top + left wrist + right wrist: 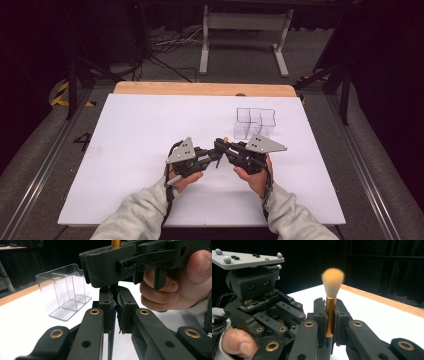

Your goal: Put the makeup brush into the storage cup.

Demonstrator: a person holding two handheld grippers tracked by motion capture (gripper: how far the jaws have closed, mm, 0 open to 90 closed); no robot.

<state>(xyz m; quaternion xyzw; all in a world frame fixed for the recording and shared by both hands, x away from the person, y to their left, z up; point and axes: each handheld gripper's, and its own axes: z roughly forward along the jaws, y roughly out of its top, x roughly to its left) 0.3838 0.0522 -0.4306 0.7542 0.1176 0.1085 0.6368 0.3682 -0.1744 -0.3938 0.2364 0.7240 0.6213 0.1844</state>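
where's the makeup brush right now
The brush stands upright between both grippers near the table's middle: the right gripper clamps its gold ferrule, the left gripper its dark handle below, just short of the clear organizer.

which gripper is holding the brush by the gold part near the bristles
The right gripper: its jaws clamp the brush on the gold collar just below the bristles. The left gripper grips lower, on the dark handle.

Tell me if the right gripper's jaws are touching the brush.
Touching. In the right gripper view, the right gripper has both jaws pressed against the gold ferrule of the brush, no gap either side.
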